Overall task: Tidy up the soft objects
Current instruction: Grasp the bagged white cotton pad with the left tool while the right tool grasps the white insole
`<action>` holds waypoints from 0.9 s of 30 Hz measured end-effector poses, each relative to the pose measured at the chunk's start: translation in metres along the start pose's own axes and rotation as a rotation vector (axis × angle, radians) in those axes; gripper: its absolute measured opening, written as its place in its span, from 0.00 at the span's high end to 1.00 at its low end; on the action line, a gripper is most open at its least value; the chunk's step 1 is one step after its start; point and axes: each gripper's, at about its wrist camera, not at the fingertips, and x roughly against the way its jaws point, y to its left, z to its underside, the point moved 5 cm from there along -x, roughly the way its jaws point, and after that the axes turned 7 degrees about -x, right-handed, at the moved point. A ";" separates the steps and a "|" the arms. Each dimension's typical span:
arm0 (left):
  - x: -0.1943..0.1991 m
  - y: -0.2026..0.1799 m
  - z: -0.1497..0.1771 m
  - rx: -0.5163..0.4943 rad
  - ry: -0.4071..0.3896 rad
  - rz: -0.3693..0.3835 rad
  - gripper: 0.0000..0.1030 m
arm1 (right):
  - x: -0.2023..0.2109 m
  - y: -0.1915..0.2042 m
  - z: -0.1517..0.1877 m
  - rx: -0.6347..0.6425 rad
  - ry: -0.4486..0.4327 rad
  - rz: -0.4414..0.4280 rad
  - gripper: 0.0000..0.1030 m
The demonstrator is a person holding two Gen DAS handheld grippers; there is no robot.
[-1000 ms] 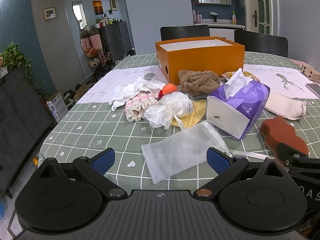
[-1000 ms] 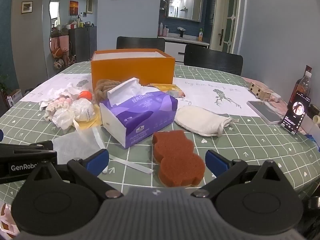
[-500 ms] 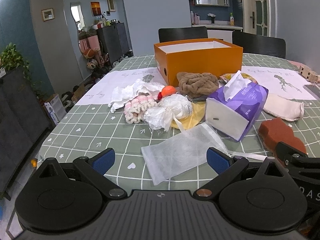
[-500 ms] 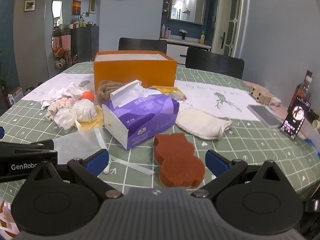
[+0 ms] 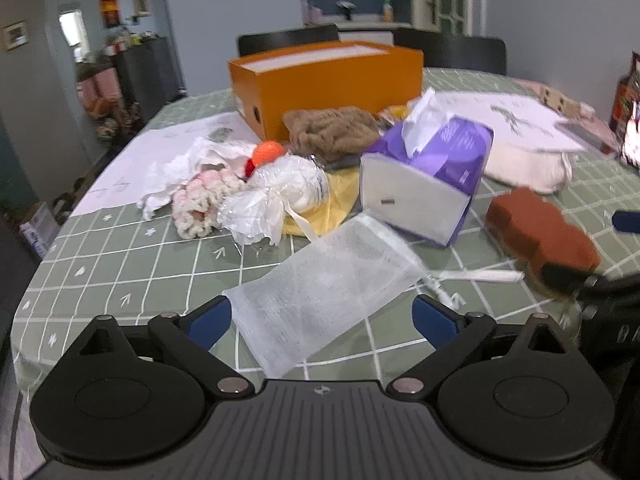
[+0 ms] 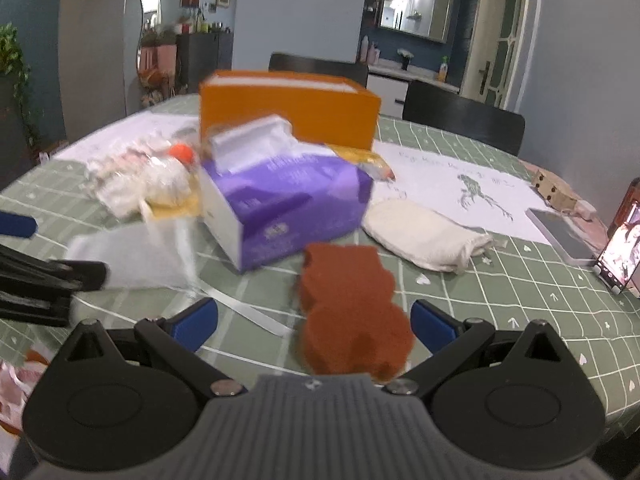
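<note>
Hovering wide apart, left tool [image 5: 322,316] over mesh bag [image 5: 320,292], right tool [image 6: 314,322] over sponge [image 6: 352,316]

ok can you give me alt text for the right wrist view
The open right gripper hovers low over a green checked tablecloth, a rust-brown bear-shaped sponge between its blue-tipped fingers. Beyond lie a purple tissue box, a cream cloth pouch and an orange box; the image is motion-blurred.
</note>
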 end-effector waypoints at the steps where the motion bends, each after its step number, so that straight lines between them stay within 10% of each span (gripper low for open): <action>1: -0.004 0.004 -0.002 0.000 0.009 0.011 0.00 | -0.006 -0.006 0.000 -0.005 0.013 0.005 0.02; 10: -0.038 0.076 -0.022 0.238 0.042 0.172 0.00 | -0.027 -0.030 -0.029 -0.035 0.097 -0.070 0.02; 16: -0.054 0.105 -0.050 0.178 0.034 0.176 0.00 | -0.036 -0.035 -0.064 0.071 0.124 -0.078 0.02; 20: -0.065 0.109 -0.070 0.134 0.038 0.234 0.22 | -0.044 -0.040 -0.089 0.152 0.150 -0.106 0.02; 27: -0.091 0.082 -0.084 -0.050 0.103 0.297 0.30 | -0.073 -0.063 -0.110 0.187 0.219 -0.102 0.02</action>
